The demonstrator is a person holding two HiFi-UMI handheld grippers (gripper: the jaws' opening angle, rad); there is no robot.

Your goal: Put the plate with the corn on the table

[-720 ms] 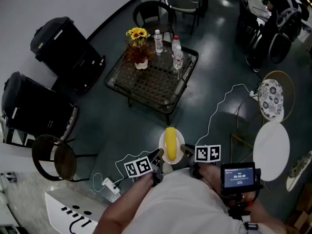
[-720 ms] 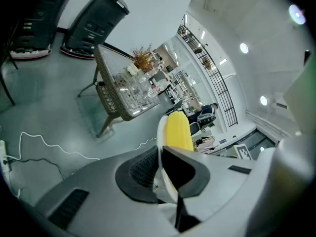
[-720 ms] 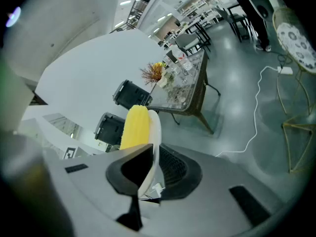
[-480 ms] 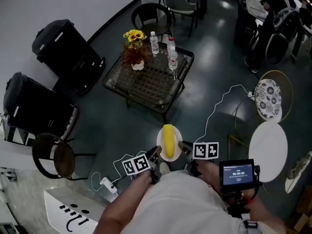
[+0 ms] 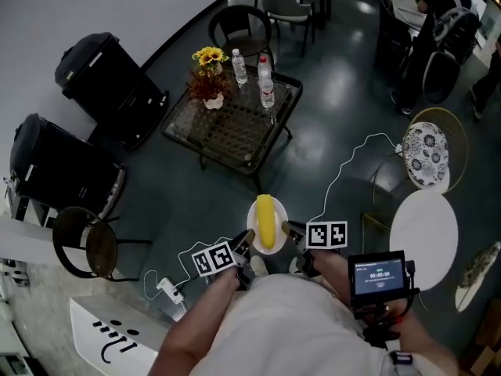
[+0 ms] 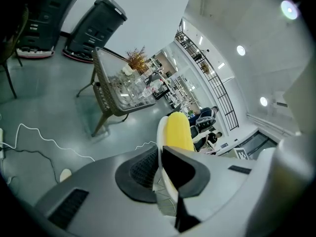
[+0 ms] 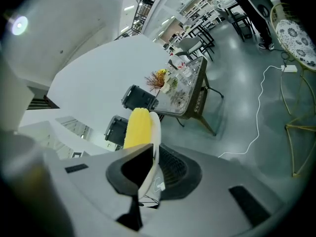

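A white plate (image 5: 266,222) with a yellow corn cob (image 5: 265,219) lying on it hangs in the air above the dark floor. My left gripper (image 5: 246,242) is shut on the plate's left rim and my right gripper (image 5: 288,230) is shut on its right rim. In the left gripper view the plate rim (image 6: 161,141) stands edge-on between the jaws, with the corn (image 6: 178,132) beyond. The right gripper view shows the same plate (image 7: 155,135) and corn (image 7: 138,128). The glass-topped table (image 5: 249,135) stands farther ahead, apart from the plate.
On the table's far side are a sunflower pot (image 5: 208,78) and two water bottles (image 5: 266,89). Two black cases (image 5: 106,75) stand at the left, with a round chair (image 5: 88,247) nearby. A white round table (image 5: 423,230), a patterned chair (image 5: 427,154) and a floor cable (image 5: 346,171) are at the right.
The plate with the corn and both grippers have drifted slightly up and left in the head view, as has the table. Both grips on the rim are unchanged.
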